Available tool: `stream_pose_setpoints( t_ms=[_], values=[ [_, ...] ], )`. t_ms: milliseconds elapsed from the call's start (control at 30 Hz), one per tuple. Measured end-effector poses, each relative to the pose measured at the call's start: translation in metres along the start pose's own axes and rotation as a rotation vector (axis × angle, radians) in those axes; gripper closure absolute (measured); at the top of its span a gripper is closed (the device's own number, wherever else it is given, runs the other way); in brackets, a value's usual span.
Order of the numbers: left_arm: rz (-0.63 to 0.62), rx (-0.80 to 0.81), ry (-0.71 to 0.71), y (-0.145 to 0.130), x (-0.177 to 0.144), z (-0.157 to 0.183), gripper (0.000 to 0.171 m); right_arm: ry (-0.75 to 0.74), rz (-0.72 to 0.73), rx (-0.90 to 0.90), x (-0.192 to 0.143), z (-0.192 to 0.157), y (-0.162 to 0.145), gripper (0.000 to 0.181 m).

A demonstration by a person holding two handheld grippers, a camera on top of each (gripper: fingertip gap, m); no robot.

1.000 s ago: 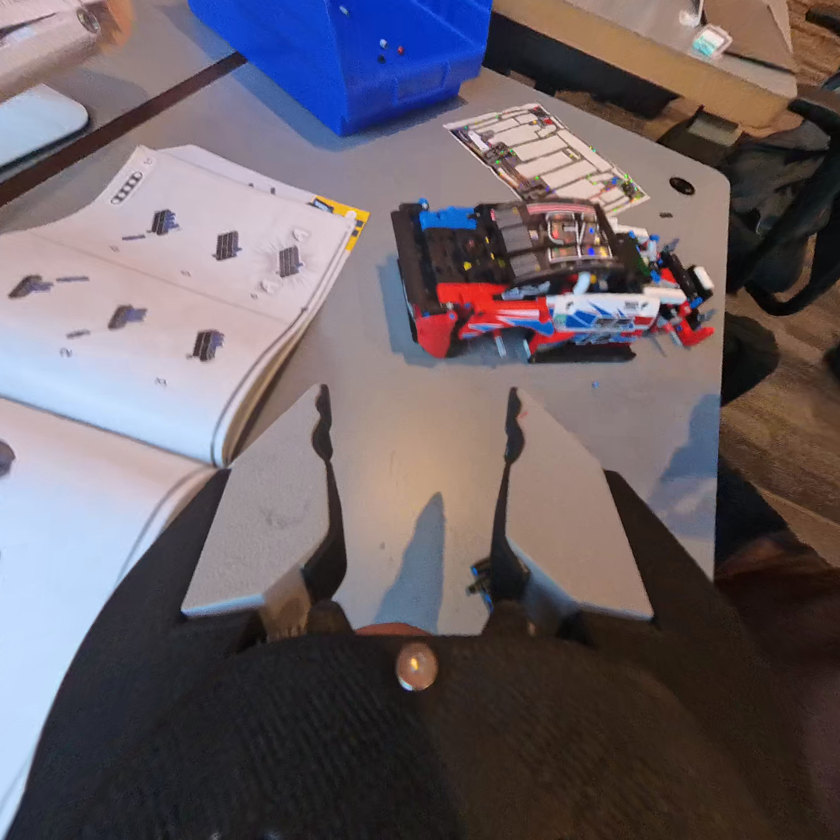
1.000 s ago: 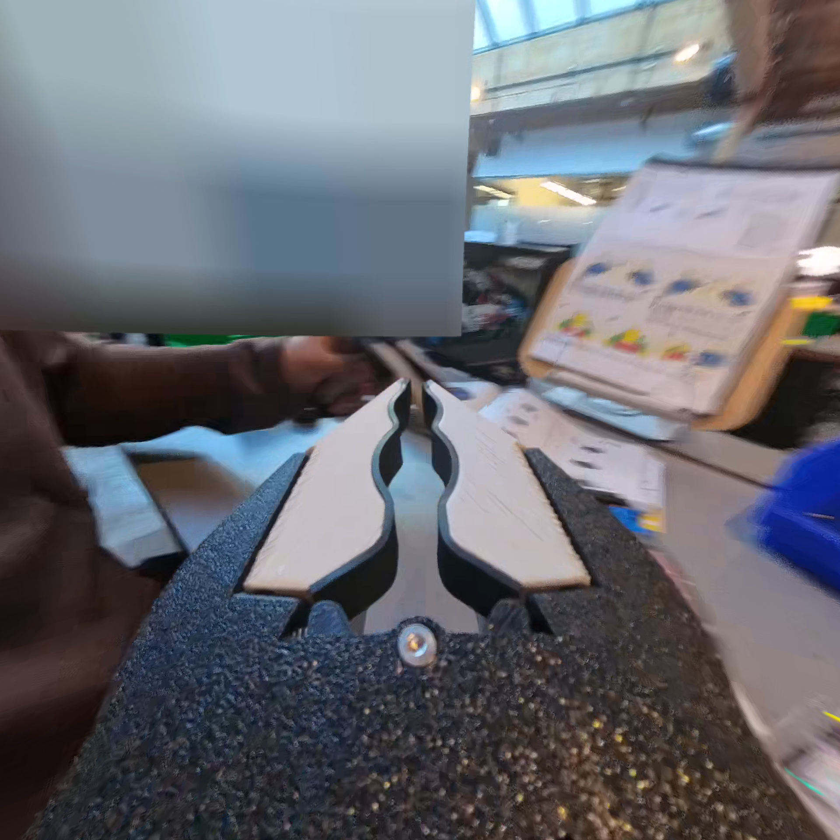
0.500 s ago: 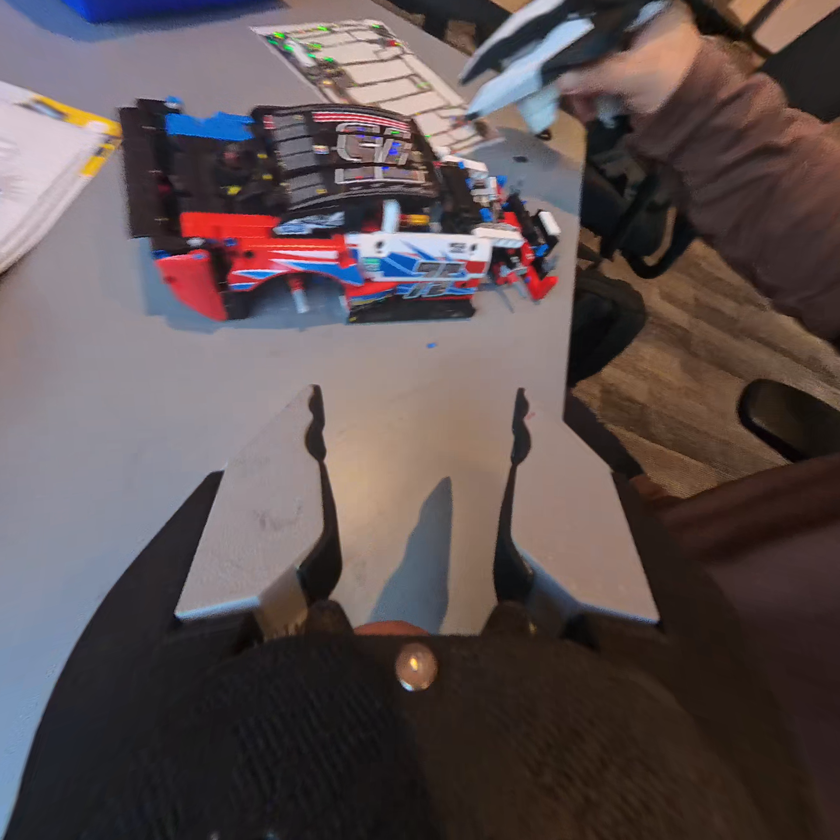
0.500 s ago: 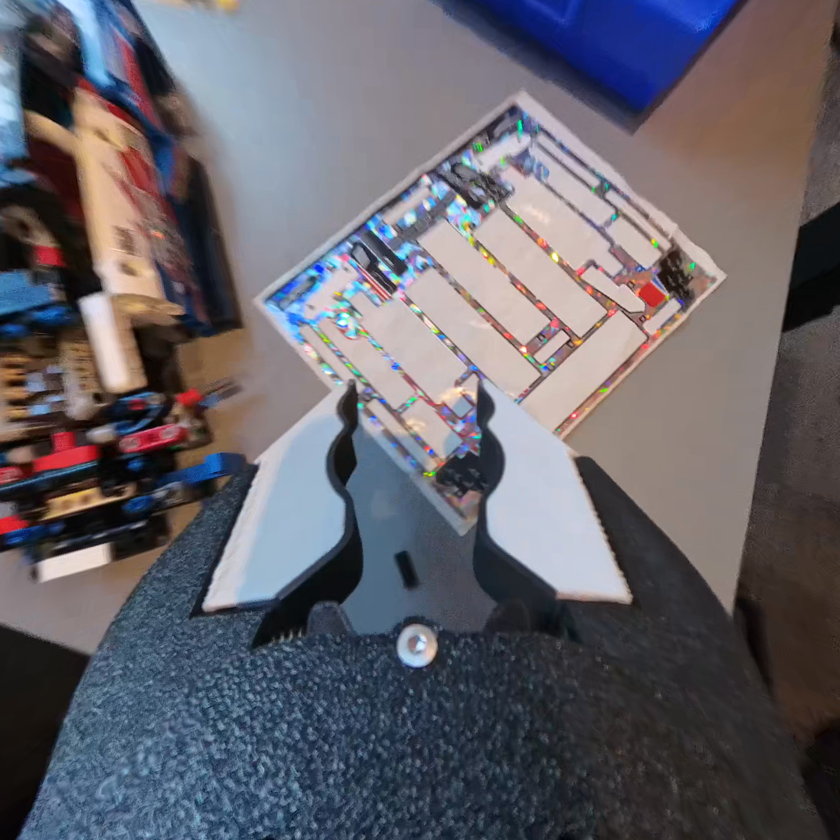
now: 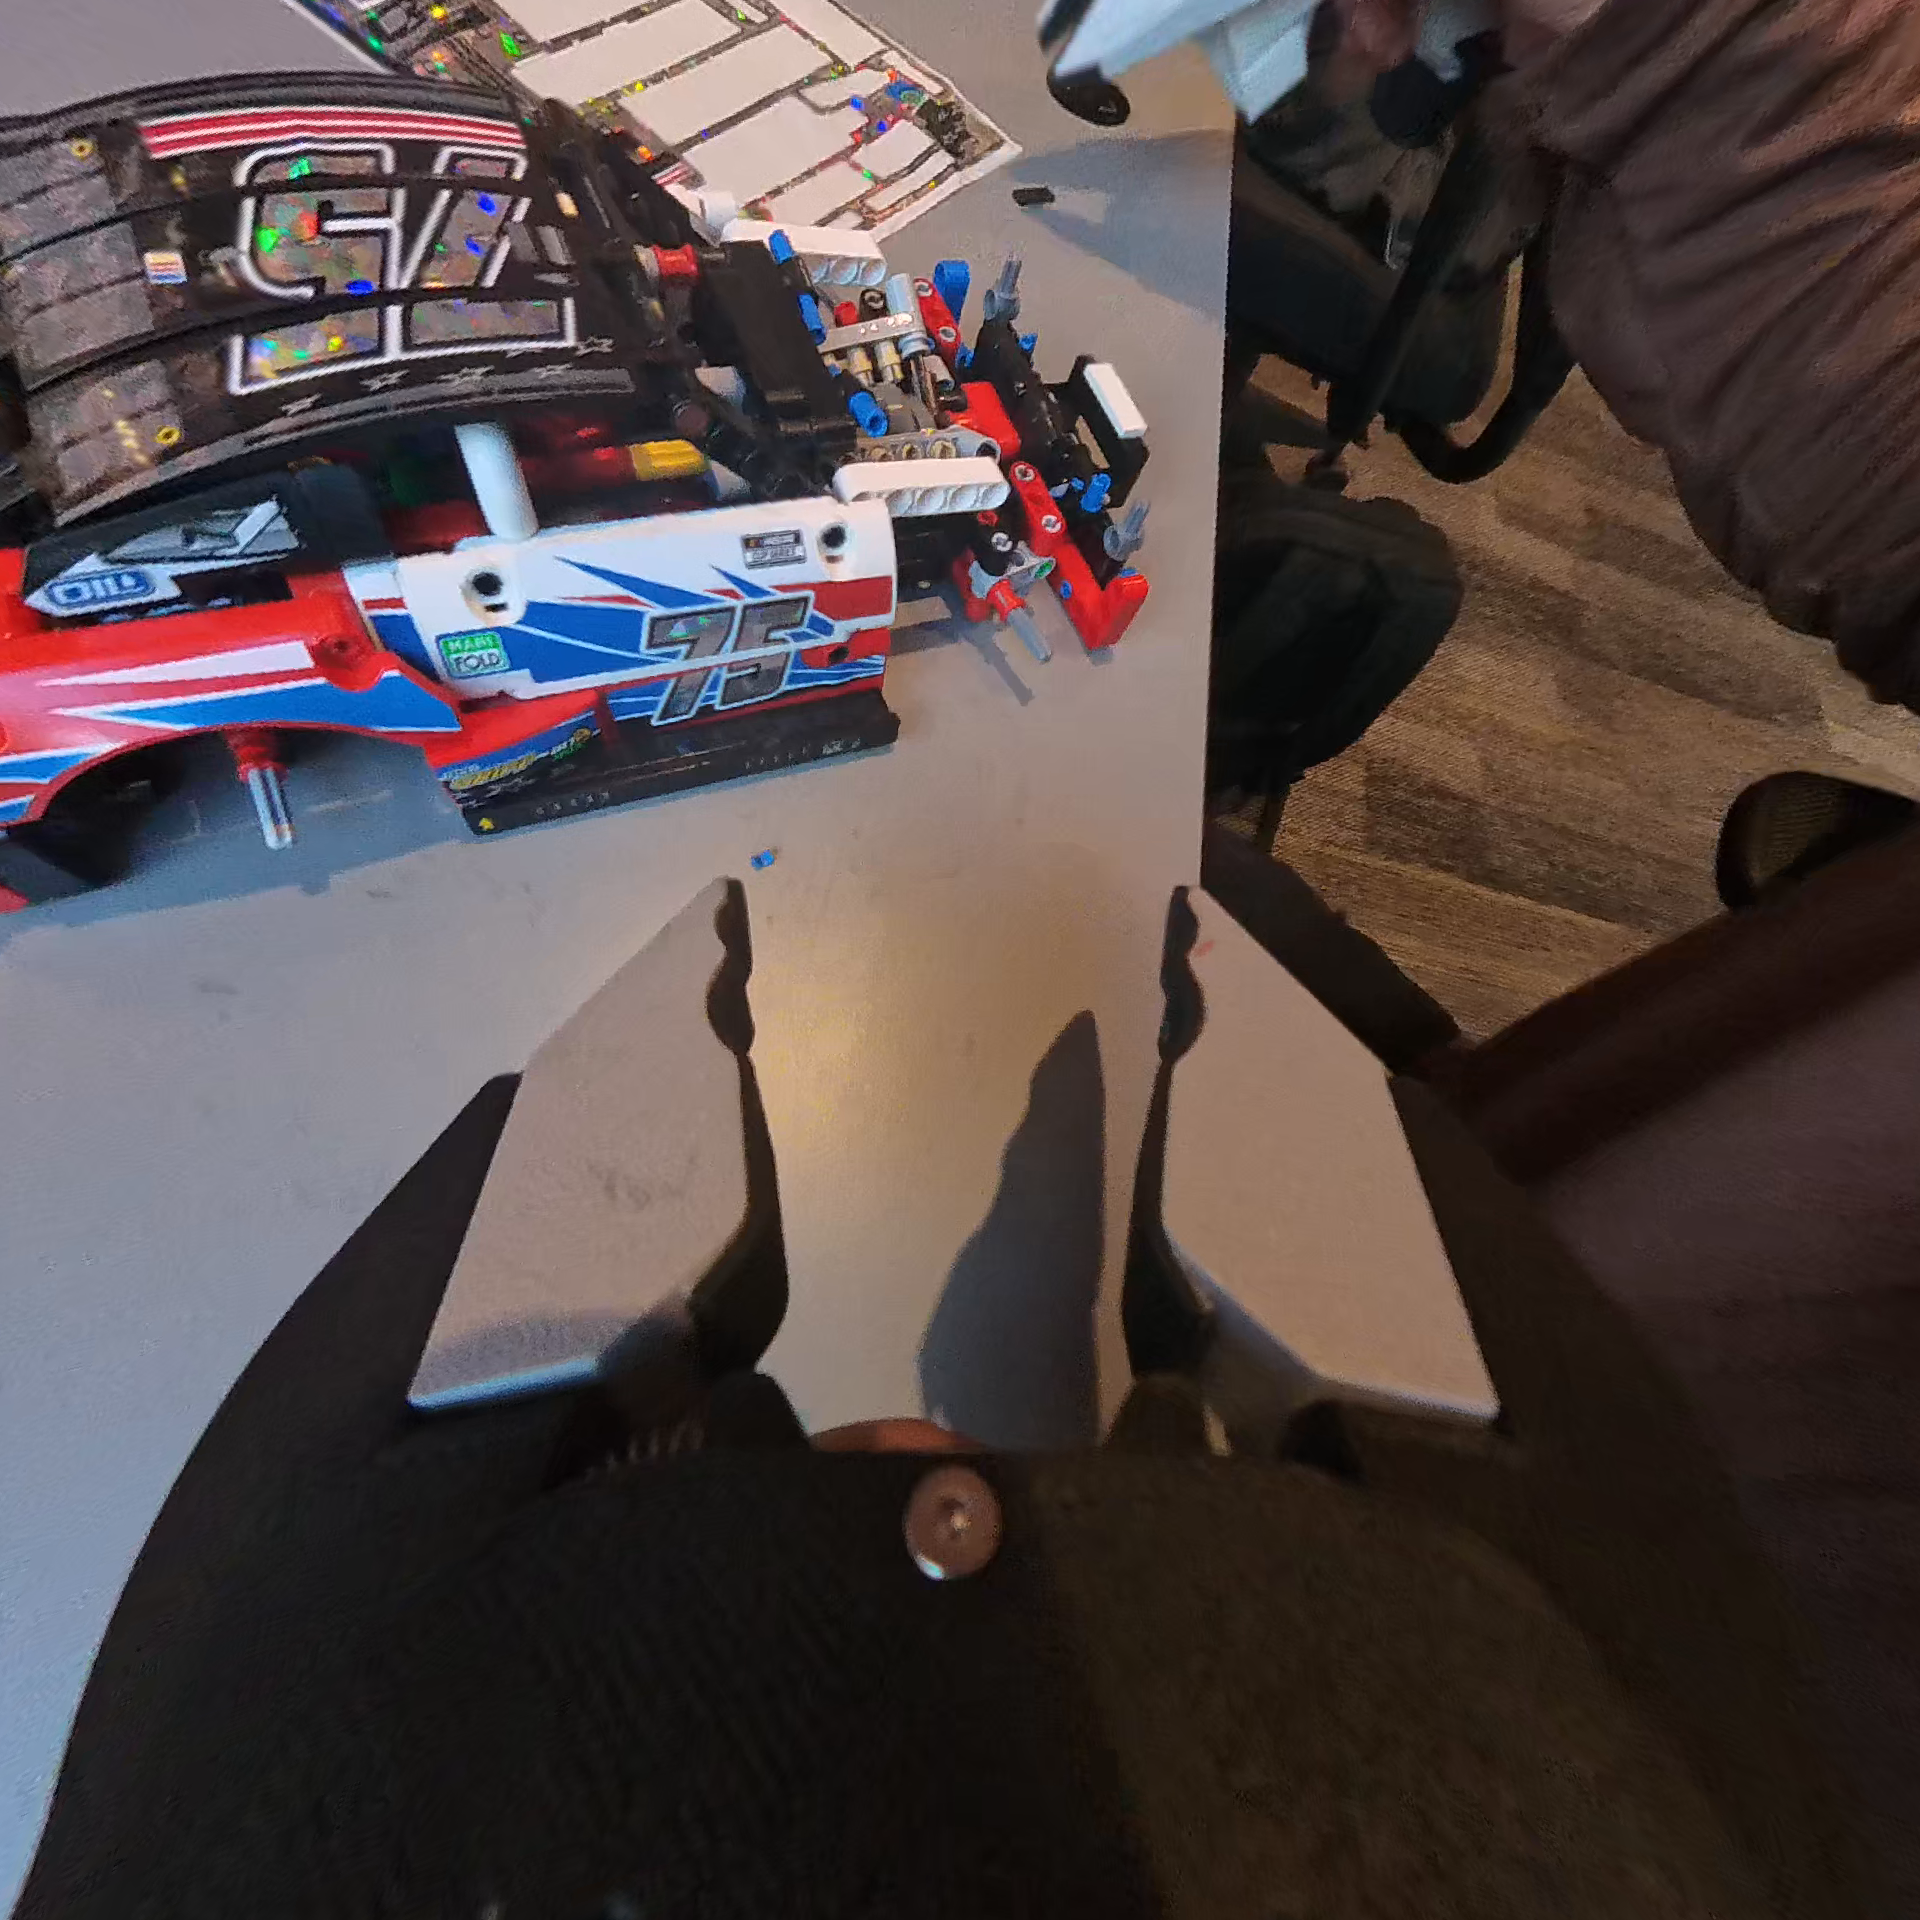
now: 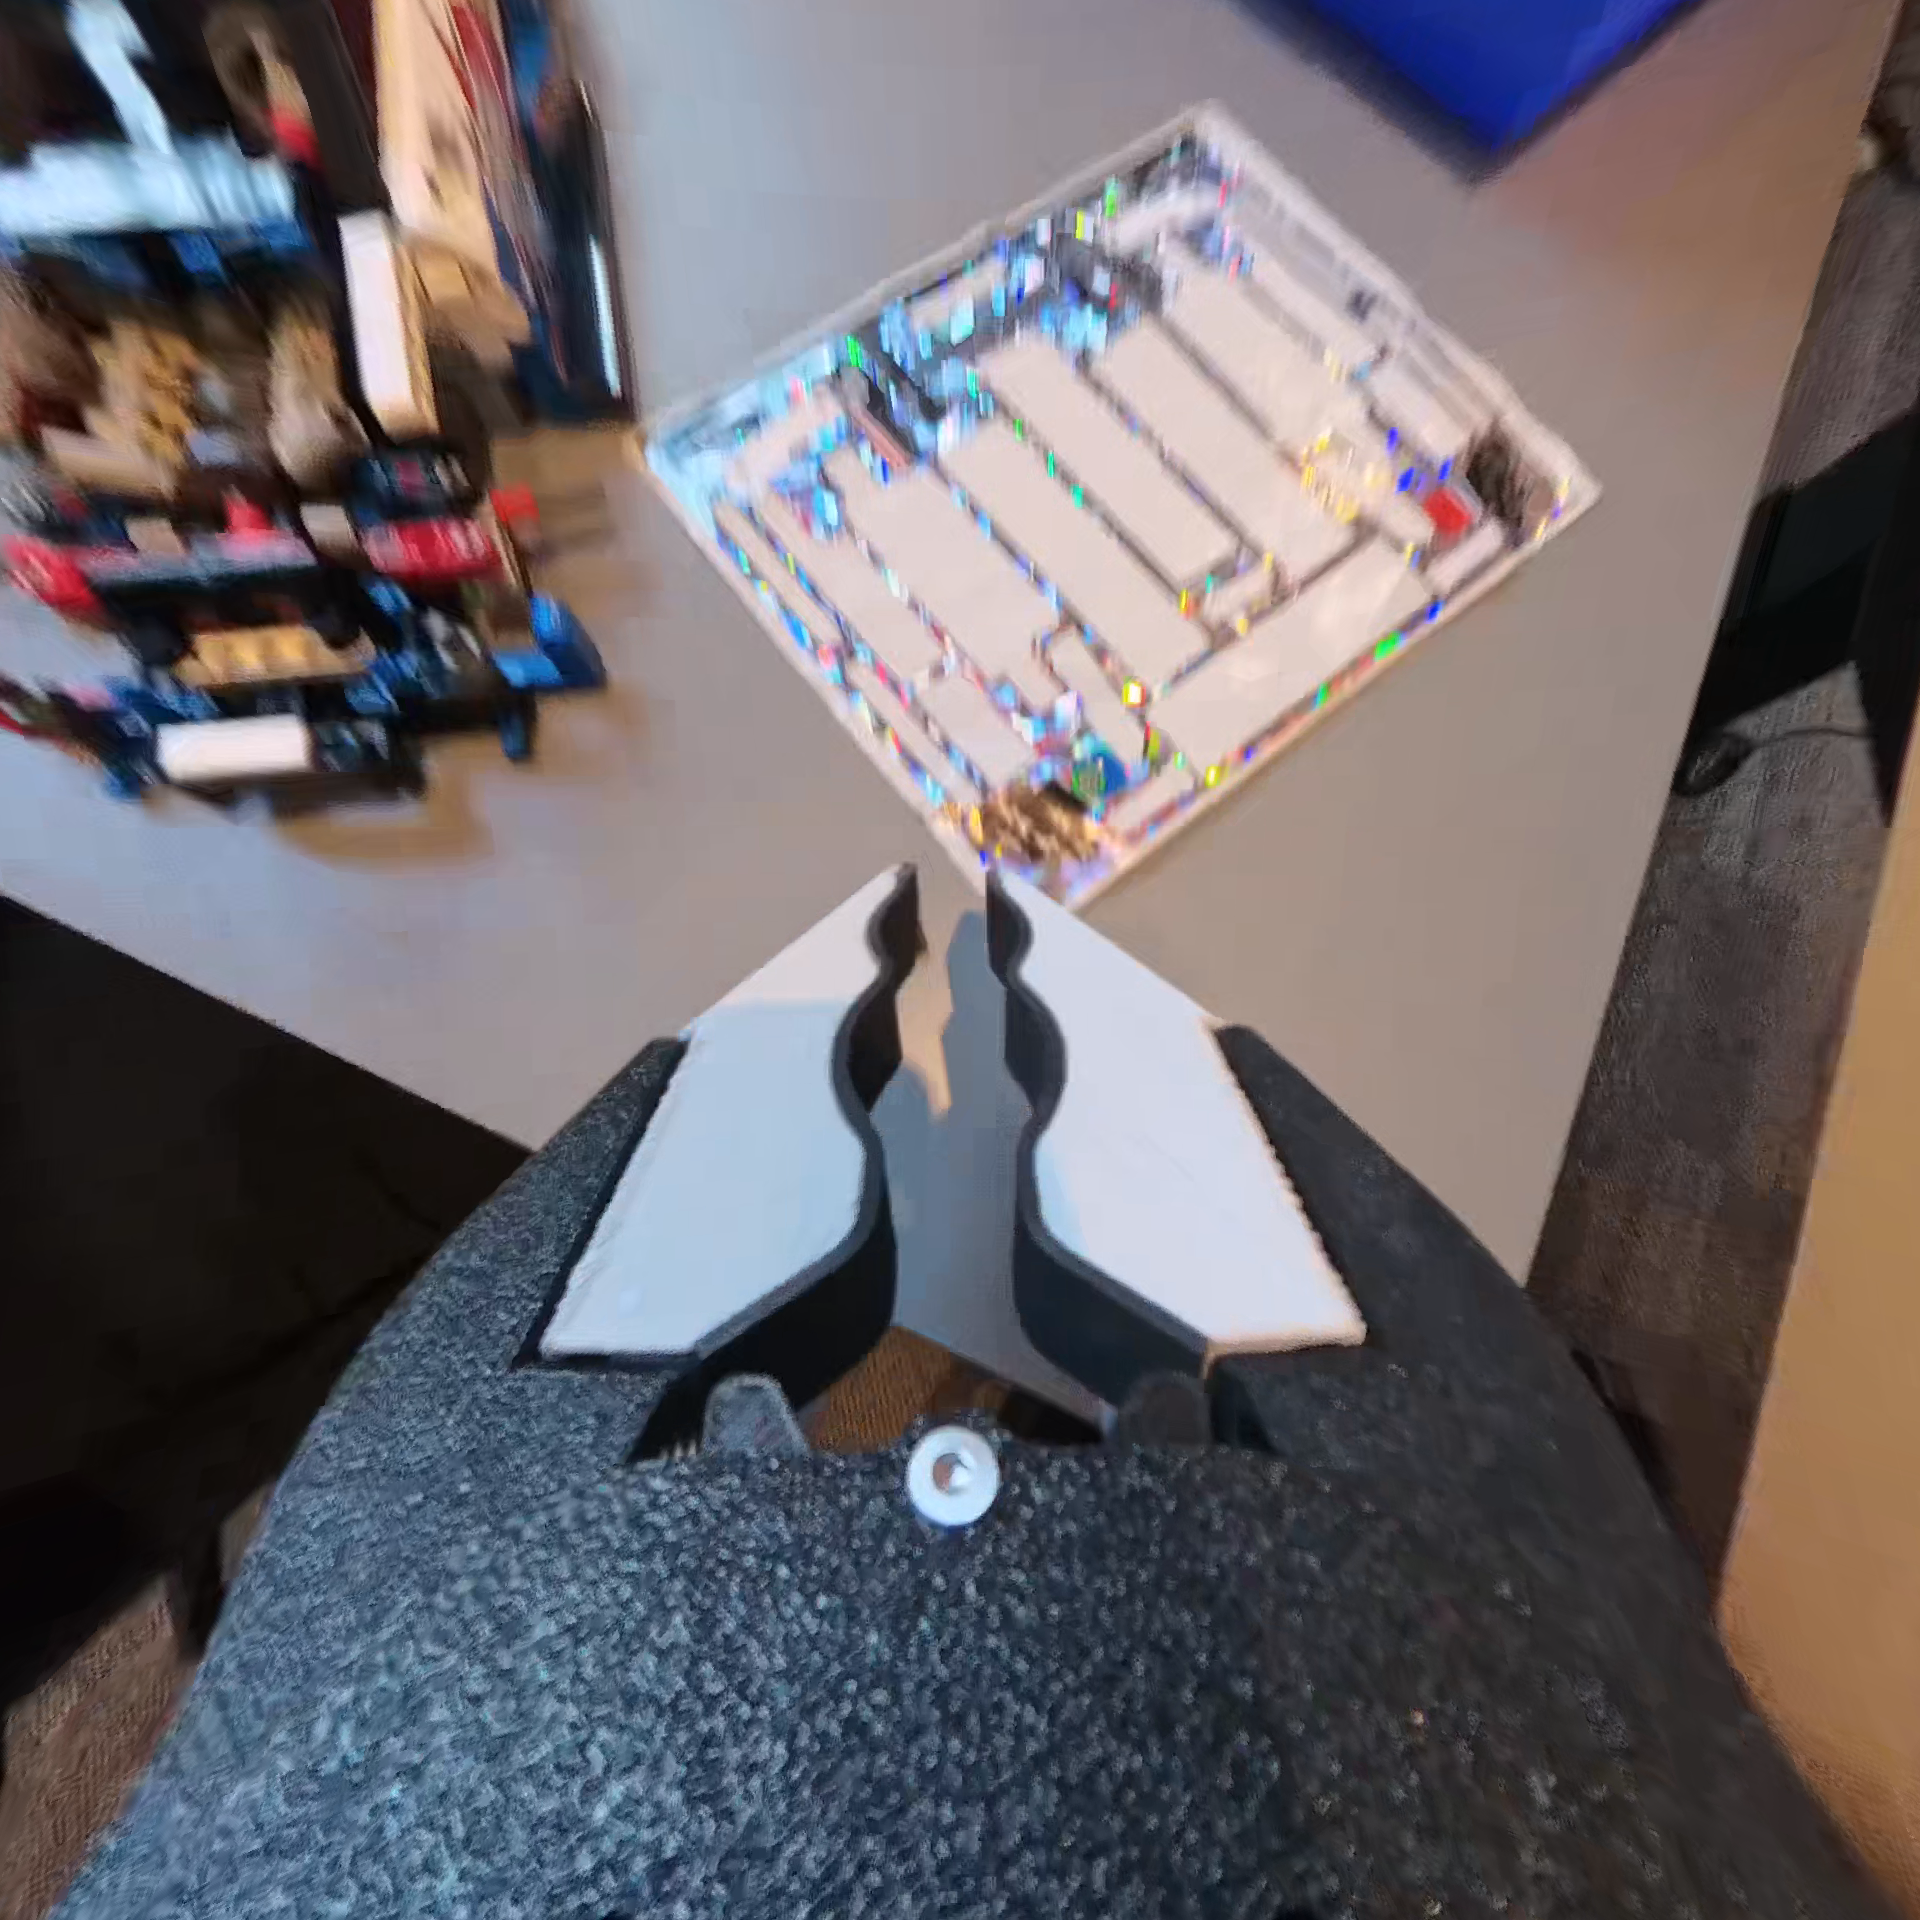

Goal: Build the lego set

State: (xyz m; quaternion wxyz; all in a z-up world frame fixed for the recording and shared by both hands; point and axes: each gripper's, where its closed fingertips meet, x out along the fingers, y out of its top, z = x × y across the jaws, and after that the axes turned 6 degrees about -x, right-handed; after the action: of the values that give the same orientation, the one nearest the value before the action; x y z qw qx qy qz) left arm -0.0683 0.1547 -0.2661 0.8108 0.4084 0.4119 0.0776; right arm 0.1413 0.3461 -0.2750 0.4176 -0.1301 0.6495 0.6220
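Observation:
A partly built red, white, blue and black lego car [image 5: 468, 499] lies on the grey table [image 5: 260, 1039], its open front end with loose beams toward the table's right edge. My left gripper [image 5: 953, 904] is open and empty, low over the table just in front of the car. My right gripper [image 6: 948, 883] has its fingers nearly together with nothing between them, hovering over the near corner of a shiny sticker sheet [image 6: 1122, 499]. The car shows blurred at the left of the right wrist view [image 6: 260, 520]. The right gripper also shows at the top right of the left wrist view [image 5: 1143, 42].
A tiny blue piece [image 5: 764, 858] lies ahead of my left fingers. A small black piece [image 5: 1032, 195] lies by the sticker sheet [image 5: 748, 94]. A blue bin [image 6: 1507, 62] stands at the back. The table's right edge [image 5: 1210, 623] drops to the floor and a chair. The tips of one gripper are about 30 cm away from the tips of the other.
The left gripper has moved forward and right, closer to the car, still open. The right gripper swung down from pointing across the room, then narrowed its fingers and drew back from the sticker sheet.

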Motion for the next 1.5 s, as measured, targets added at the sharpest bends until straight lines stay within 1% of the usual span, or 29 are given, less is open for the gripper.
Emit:
stream_pose_setpoints(
  t_ms=[67,133,200,233,300,333,400,433,467,533,567,600,633,667,700,767,800,867,967,1033,1067,1100,1167,1200,1267,1367,1433,1500],
  values=[
    [-0.017,-0.003,-0.004,0.000,0.005,0.004,0.094,0.046,-0.031,-0.002,0.006,-0.005,-0.019,0.169],
    [-0.029,-0.009,-0.001,0.001,0.010,0.007,0.094,0.108,-0.044,-0.007,0.014,-0.012,-0.025,0.166],
    [-0.034,-0.025,0.012,0.003,0.016,0.007,0.094,0.144,-0.026,-0.025,0.018,-0.012,-0.022,0.170],
    [-0.035,-0.038,0.013,0.003,0.018,0.008,0.093,0.161,-0.025,-0.031,0.020,-0.013,-0.021,0.176],
    [-0.027,-0.065,0.015,0.004,0.023,0.008,0.093,0.188,-0.027,-0.041,0.021,-0.014,-0.019,0.178],
    [-0.023,-0.078,0.012,0.005,0.025,0.010,0.093,0.176,-0.036,-0.047,0.021,-0.012,-0.019,0.178],
    [0.002,-0.087,0.010,0.008,0.027,0.014,0.094,0.098,-0.026,-0.085,0.012,-0.003,-0.010,0.178],
    [0.017,-0.084,0.011,0.011,0.027,0.017,0.094,0.032,0.004,-0.104,-0.001,0.008,0.002,0.177],
    [0.035,-0.077,0.013,0.014,0.027,0.020,0.094,-0.066,0.044,-0.118,-0.021,0.029,0.018,0.177],
    [0.062,-0.063,0.020,0.020,0.028,0.023,0.094,-0.297,0.111,-0.105,-0.073,0.095,0.051,0.177],
    [0.071,-0.061,0.020,0.023,0.029,0.025,0.094,-0.387,0.105,-0.080,-0.097,0.133,0.060,0.177],
    [0.082,-0.058,0.018,0.027,0.031,0.028,0.093,-0.446,0.044,-0.057,-0.111,0.169,0.056,0.171],
    [0.094,-0.052,0.018,0.029,0.032,0.030,0.093,-0.480,-0.074,-0.024,-0.117,0.202,0.041,0.149],
    [0.104,-0.043,0.029,0.031,0.033,0.031,0.093,-0.478,-0.192,0.017,-0.119,0.224,0.022,0.137],
    [0.111,-0.037,0.050,0.031,0.034,0.030,0.092,-0.445,-0.247,0.054,-0.119,0.235,0.011,0.136],
    [0.144,-0.036,0.102,0.031,0.034,0.026,0.093,-0.397,-0.185,0.095,-0.119,0.243,0.011,0.140],
    [0.167,-0.043,0.128,0.032,0.034,0.023,0.093,-0.415,-0.161,0.102,-0.122,0.249,0.011,0.139],
    [0.207,-0.071,0.209,0.034,0.032,0.014,0.095,-0.501,-0.198,0.066,-0.125,0.262,0.003,0.135],
    [0.253,-0.120,0.421,0.038,0.020,-0.012,0.095,-0.628,-0.277,0.002,-0.122,0.273,-0.006,0.135],
    [0.259,-0.112,0.530,0.039,0.012,-0.024,0.094,-0.717,-0.258,-0.006,-0.125,0.273,0.002,0.135],
    [0.257,-0.102,0.557,0.040,0.011,-0.025,0.093,-0.759,-0.234,-0.036,-0.128,0.270,0.011,0.137],
    [0.252,-0.097,0.564,0.040,0.011,-0.024,0.092,-0.797,-0.211,-0.075,-0.130,0.264,0.020,0.140],
    [0.237,-0.103,0.551,0.041,0.018,-0.018,0.092,-0.846,-0.165,-0.156,-0.133,0.248,0.039,0.151],
    [0.228,-0.104,0.539,0.041,0.022,-0.014,0.091,-0.849,-0.140,-0.187,-0.132,0.238,0.048,0.156],
    [0.207,-0.091,0.525,0.042,0.030,-0.008,0.091,-0.812,-0.103,-0.226,-0.125,0.219,0.058,0.159],
    [0.188,-0.055,0.496,0.047,0.043,0.006,0.091,-0.765,-0.074,-0.241,-0.116,0.201,0.064,0.160],
    [0.197,-0.018,0.439,0.058,0.054,0.026,0.091,-0.738,-0.063,-0.239,-0.111,0.193,0.064,0.159],
    [0.195,0.039,0.421,0.067,0.063,0.041,0.092,-0.714,-0.058,-0.237,-0.108,0.186,0.064,0.159]
  ],
)
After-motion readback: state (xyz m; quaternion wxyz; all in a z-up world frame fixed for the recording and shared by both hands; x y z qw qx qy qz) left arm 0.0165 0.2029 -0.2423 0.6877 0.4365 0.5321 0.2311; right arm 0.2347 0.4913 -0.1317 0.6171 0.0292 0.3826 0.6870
